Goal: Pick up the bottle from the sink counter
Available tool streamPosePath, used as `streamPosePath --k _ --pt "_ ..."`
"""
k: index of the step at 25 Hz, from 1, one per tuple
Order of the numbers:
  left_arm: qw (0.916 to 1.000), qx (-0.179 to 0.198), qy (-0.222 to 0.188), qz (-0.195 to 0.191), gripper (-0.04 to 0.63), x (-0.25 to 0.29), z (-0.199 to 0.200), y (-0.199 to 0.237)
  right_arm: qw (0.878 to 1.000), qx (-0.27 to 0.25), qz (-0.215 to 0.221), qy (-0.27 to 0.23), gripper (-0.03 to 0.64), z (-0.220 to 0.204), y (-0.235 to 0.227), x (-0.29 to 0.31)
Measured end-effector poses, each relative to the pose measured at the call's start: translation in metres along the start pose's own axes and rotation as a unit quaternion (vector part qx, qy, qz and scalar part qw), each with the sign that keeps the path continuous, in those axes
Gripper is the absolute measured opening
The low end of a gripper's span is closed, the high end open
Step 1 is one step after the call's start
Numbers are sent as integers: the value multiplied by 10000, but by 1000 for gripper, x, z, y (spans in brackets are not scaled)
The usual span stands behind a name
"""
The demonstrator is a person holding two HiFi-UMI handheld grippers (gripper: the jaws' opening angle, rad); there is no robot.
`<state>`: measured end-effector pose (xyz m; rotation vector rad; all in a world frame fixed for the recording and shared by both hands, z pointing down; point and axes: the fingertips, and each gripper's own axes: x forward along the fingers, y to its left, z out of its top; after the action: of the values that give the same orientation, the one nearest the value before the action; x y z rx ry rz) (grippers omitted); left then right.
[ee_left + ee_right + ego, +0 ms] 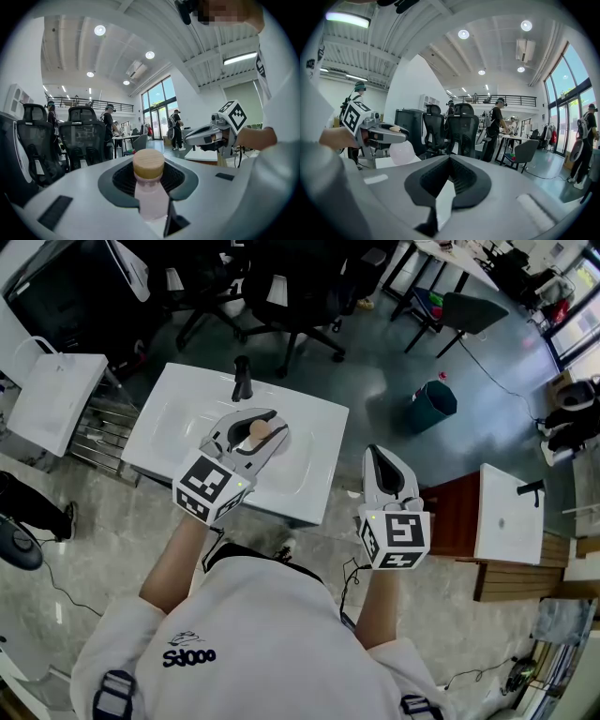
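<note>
Sink [167, 401] below — left tool [266, 430] clamps bottle [150, 196].

Grey polished floor [375, 371], black office chairs [281, 292], tall windows [158, 101]
</note>
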<state>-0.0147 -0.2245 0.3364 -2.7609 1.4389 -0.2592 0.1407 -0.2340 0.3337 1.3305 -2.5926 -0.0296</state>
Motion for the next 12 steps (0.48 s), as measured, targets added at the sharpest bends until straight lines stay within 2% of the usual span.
streamPosePath --k 12 --pt "9999 -40 133 44 112 5 -10 4 9999 97 92 44 9 -7 -2 10"
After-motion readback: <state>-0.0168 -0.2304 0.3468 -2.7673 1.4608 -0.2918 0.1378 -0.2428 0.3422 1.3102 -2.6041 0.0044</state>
